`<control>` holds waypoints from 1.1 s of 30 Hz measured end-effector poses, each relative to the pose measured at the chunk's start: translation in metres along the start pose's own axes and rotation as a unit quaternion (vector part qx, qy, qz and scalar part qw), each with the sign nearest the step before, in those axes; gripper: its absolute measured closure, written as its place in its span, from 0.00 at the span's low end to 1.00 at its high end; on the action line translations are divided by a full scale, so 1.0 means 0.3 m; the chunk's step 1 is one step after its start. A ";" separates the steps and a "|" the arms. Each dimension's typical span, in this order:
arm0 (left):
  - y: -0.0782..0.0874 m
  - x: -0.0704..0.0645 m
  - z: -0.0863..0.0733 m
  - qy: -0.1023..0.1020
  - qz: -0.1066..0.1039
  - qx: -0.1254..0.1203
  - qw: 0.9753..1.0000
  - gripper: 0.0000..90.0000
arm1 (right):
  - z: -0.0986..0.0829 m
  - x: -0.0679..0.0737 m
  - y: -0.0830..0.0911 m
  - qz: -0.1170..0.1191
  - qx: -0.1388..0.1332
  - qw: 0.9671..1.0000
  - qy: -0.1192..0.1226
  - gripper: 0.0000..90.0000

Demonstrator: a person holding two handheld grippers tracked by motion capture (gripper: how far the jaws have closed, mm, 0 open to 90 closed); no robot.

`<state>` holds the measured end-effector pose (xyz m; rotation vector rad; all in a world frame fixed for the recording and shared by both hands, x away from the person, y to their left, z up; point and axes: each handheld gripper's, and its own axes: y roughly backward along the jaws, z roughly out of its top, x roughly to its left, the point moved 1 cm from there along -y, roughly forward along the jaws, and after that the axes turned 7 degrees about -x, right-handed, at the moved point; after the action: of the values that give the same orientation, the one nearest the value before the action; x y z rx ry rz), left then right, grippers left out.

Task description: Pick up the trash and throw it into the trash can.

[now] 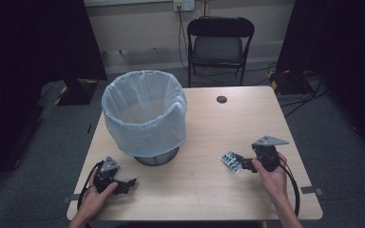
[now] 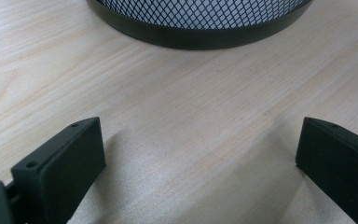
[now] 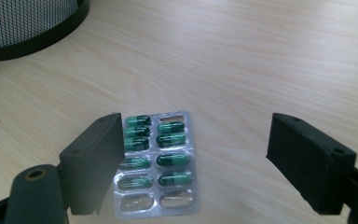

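The pill pack [image 3: 156,163] lies flat on the surface [image 1: 209,185], near the right edge, well apart from the bin [image 1: 145,114]. The right tool [image 1: 246,164] is wide open around it, likely to pick it up. The left tool [image 1: 126,184] rests open, holding nothing, near the bin's base.

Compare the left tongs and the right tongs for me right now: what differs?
The right tongs are over a blister pack of green capsules, which lies by one jaw; the left tongs have bare table between their jaws. The left sit nearer the mesh bin. Both are open.
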<state>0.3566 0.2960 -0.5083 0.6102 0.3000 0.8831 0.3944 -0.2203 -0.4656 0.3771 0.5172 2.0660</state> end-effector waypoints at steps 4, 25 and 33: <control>0.000 0.001 0.000 -0.001 -0.001 0.000 1.000 0.01 | -0.017 0.011 -0.032 0.016 0.013 1.000 0.001 0.19; 0.000 0.001 0.000 0.001 -0.003 0.000 1.000 0.01 | -0.064 0.088 -0.133 0.023 0.065 0.996 0.056 0.32; 0.000 0.002 0.000 0.000 -0.003 0.000 1.000 0.01 | -0.059 0.088 -0.129 0.023 0.072 0.996 0.053 0.38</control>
<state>0.3569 0.2964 -0.5083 0.6094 0.3008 0.8777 0.4009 -0.1832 -0.4986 0.3686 0.7298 2.1069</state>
